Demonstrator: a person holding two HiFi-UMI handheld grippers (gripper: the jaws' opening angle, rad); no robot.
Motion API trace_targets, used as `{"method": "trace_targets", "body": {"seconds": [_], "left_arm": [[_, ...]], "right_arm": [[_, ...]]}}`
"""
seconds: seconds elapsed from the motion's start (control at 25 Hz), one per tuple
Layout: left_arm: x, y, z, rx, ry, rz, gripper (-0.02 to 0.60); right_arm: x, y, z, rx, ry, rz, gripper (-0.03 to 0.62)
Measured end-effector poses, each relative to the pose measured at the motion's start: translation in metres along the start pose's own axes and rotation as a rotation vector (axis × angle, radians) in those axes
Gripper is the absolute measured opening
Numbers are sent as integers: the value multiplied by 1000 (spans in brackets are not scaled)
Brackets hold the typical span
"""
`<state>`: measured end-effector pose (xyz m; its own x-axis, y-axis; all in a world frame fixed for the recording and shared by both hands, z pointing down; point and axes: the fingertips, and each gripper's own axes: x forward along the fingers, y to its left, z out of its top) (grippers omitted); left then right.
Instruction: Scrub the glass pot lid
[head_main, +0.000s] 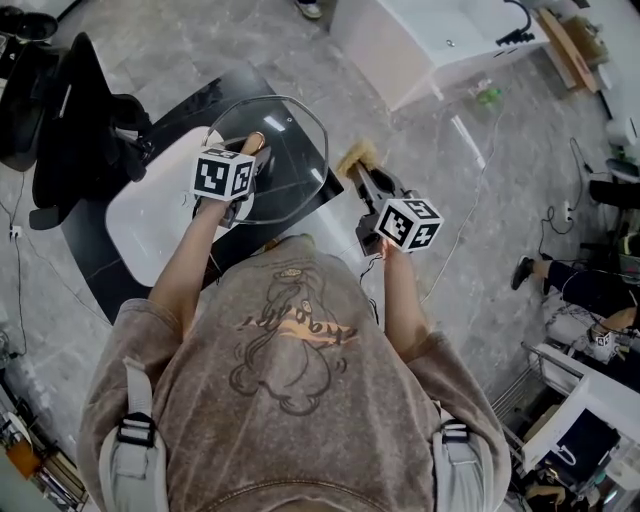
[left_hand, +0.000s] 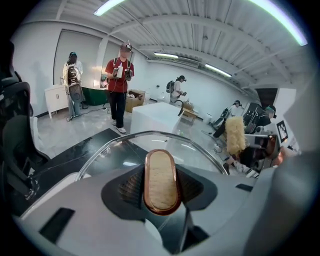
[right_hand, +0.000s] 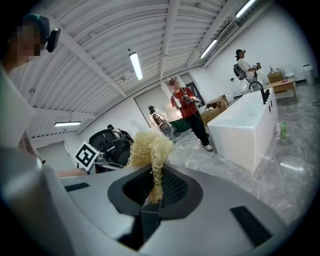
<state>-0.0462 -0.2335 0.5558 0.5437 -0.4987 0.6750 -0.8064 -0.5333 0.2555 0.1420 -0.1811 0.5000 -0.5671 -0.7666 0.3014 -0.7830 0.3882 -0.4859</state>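
The left gripper (head_main: 252, 158) clamps the glass pot lid (head_main: 290, 150) by its knob (left_hand: 161, 180) alone, and the right gripper (head_main: 368, 185) pinches a fibre scrubber (right_hand: 150, 150), so hard strokes could twist the lid loose.

- Glass pot lid (head_main: 290, 150): round and clear with a thin metal rim, held up tilted over the dark counter (head_main: 95, 265).
- Knob (left_hand: 161, 180): oval, with a tan top in a copper-coloured band (end-on in the left gripper view), clamped between the left gripper's (left_hand: 161, 189) jaws.
- Scrubber (right_hand: 148, 150): a pale straw-yellow fibrous tuft. Its lower end is pinched in the right gripper (right_hand: 152, 192), and it sits just beside the lid's right edge.
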Motion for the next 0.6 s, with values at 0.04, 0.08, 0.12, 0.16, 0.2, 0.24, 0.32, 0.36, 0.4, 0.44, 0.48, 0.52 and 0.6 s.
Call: {"method": "trace_targets", "body": {"seconds": [0.04, 0.08, 0.12, 0.16, 0.2, 0.24, 0.32, 0.36, 0.4, 0.44, 0.48, 0.52, 0.6], "left_arm": [[6, 1, -4, 6, 15, 4, 178], [12, 1, -8, 10, 29, 6, 178], [18, 1, -12, 14, 44, 8, 178], [24, 2, -15, 19, 59, 9, 178], [30, 2, -18, 25, 73, 15, 178], [35, 4, -21, 32, 87, 25, 178], [44, 7, -25, 43, 110, 43, 178], [49, 8, -27, 46, 121, 48, 178], [53, 10, -28, 47, 131, 53, 178], [57, 11, -30, 48, 140, 58, 178], [60, 12, -31, 50, 149, 64, 178], [63, 13, -32, 55, 157, 72, 178], [67, 13, -33, 72, 170, 88, 179]], "right_arm": [[0, 0, -1, 3, -1, -1, 39], [0, 0, -1, 5, -1, -1, 39], [-1, 1, -2, 8, -2, -2, 38], [-2, 1, -2, 11, -2, -3, 39], [-3, 0, -2, 14, -2, -4, 39], [-3, 0, -3, 16, -3, -7, 39], [-4, -1, -3, 21, -4, -11, 38], [-4, -1, -4, 24, -5, -13, 38], [-4, -2, -4, 26, -5, -15, 38], [-5, -2, -4, 27, -5, -17, 38], [-5, -3, -5, 29, -5, -20, 38], [-6, -3, -5, 31, -5, -22, 38], [-9, -5, -6, 36, -5, -28, 39]]}}
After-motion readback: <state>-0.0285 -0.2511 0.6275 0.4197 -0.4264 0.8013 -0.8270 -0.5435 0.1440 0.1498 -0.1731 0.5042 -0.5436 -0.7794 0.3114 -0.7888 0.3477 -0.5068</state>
